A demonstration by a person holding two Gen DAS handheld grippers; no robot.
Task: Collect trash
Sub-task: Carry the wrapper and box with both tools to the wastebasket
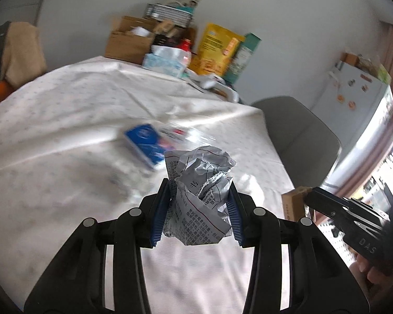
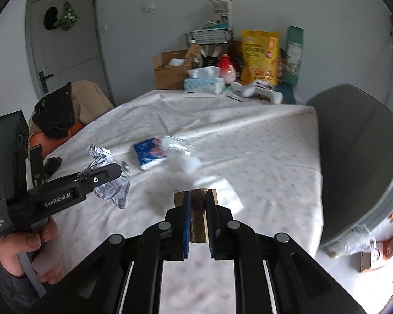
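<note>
My left gripper [image 1: 200, 183] is shut on a crumpled printed paper sheet [image 1: 199, 191] and holds it above the table; it also shows in the right wrist view [image 2: 107, 175]. My right gripper [image 2: 198, 195] is shut on a small brown cardboard box [image 2: 198, 214], which also shows in the left wrist view [image 1: 293, 205] at the table's right edge. A blue and white packet [image 2: 149, 153] and a crushed clear plastic bottle [image 2: 180, 151] lie on the white tablecloth [image 2: 249, 141] beyond both grippers.
At the table's far end stand an open cardboard box [image 2: 170, 69], tissue packs [image 2: 204, 79], a red bottle [image 2: 226, 69], a yellow bag [image 2: 260, 56], a green carton [image 2: 293, 55] and a white controller [image 2: 262, 91]. A grey chair [image 2: 353, 157] stands at the right. A chair with clothes [image 2: 65, 107] is at the left.
</note>
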